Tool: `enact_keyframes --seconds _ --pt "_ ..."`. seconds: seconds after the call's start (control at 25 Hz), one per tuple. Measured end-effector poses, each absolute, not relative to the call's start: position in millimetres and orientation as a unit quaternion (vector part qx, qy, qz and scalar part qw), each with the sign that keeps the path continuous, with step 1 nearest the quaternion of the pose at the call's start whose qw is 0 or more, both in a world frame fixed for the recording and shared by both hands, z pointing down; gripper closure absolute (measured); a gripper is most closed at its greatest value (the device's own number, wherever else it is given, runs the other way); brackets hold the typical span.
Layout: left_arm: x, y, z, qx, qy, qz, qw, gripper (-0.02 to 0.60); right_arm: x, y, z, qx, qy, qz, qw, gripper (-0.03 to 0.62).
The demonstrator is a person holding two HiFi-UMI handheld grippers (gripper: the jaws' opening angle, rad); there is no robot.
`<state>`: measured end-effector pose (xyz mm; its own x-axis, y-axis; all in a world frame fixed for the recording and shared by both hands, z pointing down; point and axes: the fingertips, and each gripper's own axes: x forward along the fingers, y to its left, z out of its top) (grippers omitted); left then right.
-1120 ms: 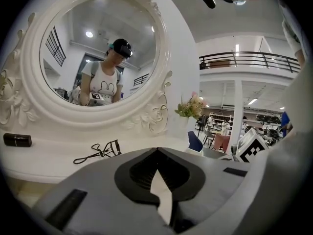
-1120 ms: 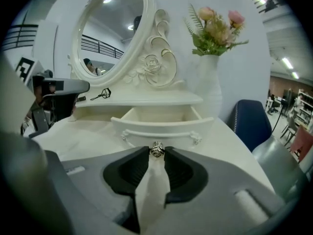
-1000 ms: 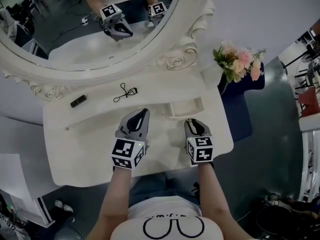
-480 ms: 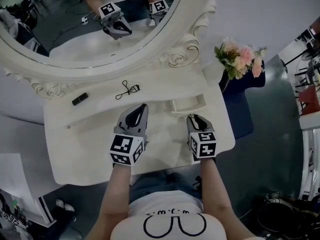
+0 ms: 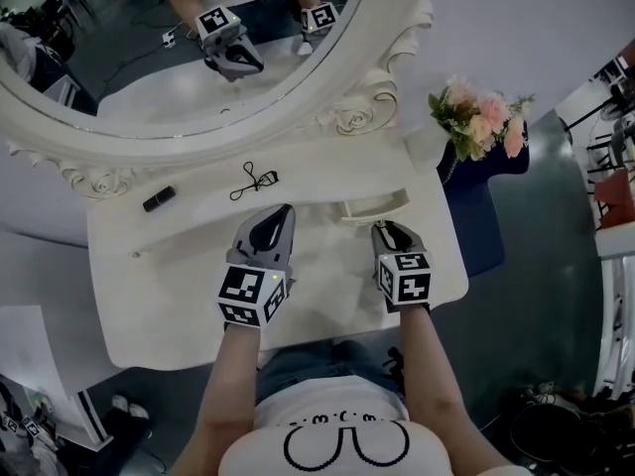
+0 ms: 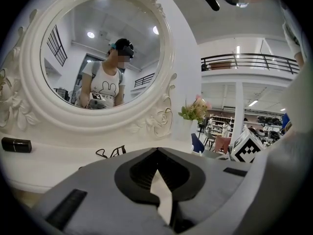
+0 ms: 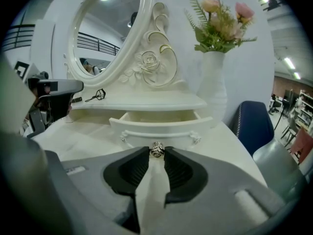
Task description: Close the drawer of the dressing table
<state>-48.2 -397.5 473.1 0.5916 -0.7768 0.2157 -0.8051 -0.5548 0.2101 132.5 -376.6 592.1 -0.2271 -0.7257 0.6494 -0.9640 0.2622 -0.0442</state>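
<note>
The person wore a white T-shirt (image 5: 327,412) with black line drawing. Over the dressing table (image 5: 149,300), left gripper (image 5: 285,210) and right gripper (image 5: 383,227) were grey, bearing black-and-white marker cubes.

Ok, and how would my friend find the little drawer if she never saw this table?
Start at the big oval mirror with the white carved frame. Under the small shelf below its carved rose, a little white drawer sticks out open. Unlike the flower vase beside it, it has a shiny silver knob, pinched by the right claw.
</note>
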Motion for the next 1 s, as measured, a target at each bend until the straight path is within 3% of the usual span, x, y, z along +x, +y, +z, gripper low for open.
enact_keyframes --seconds 1.0 --pt "-56 -411 473 0.876 -0.458 0.045 0.144 0.584 118 -432 594 0.566 -0.746 0.226 0.268 0.497"
